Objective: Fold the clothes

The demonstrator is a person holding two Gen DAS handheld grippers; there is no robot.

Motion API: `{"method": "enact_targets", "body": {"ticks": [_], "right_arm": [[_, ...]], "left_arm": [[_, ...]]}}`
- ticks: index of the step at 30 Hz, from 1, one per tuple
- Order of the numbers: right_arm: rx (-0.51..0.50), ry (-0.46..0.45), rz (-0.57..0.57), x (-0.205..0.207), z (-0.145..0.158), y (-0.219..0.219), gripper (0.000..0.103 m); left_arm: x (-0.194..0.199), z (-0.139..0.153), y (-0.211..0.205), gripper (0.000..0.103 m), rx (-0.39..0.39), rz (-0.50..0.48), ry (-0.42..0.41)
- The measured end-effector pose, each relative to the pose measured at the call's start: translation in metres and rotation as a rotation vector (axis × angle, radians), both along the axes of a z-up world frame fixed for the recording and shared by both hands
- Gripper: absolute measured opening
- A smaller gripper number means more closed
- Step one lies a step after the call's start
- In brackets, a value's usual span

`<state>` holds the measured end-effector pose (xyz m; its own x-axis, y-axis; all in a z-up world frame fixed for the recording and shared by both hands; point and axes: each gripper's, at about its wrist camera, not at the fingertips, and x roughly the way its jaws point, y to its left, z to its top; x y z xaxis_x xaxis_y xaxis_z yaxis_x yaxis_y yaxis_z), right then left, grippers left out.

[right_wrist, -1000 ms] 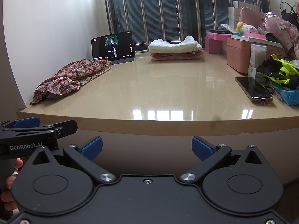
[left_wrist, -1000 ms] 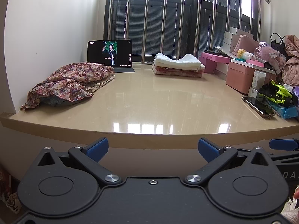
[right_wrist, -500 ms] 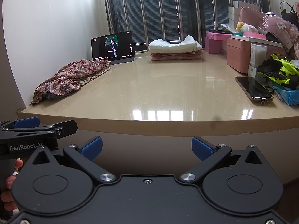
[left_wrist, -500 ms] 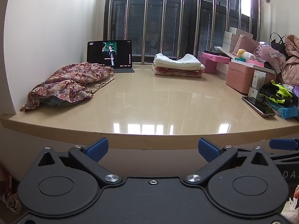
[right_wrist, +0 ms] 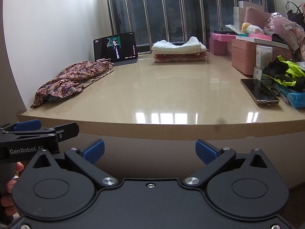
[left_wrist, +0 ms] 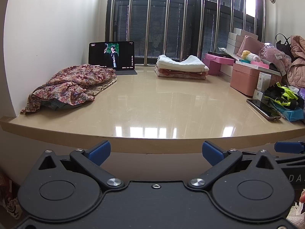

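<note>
One crumpled floral garment [left_wrist: 70,84] sits on the counter [left_wrist: 152,110], plus one folded stack [left_wrist: 181,67]. One tablet [left_wrist: 111,55], one phone [left_wrist: 263,108], two hand-held grippers.

floral garment [left_wrist: 72,82]: crumpled, unfolded heap, red-brown print, counter's left side by wall | folded stack [left_wrist: 181,66]: white pieces atop pink ones, neat, flat, far centre by window bars

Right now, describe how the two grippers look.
Both grippers, left gripper and right gripper, are matte black, with round hubs, silver screws and blue-padded fingers. White "GenRobot.AI" lettering marks the left one's side. No cables or sleeves show.
</note>
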<state>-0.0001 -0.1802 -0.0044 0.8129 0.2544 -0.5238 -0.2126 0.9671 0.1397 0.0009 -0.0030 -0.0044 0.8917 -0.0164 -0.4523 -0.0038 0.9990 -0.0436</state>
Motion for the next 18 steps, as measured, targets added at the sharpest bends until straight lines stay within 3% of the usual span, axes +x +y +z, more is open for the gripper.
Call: {"method": "enact_targets", "body": {"ticks": [18], "right_arm": [[0.0, 0.007, 0.0, 0.0009, -0.0017, 0.001, 0.103]], "left_arm": [[0.0001, -0.0012, 0.0002, 0.103, 0.0, 0.002, 0.008]]}}
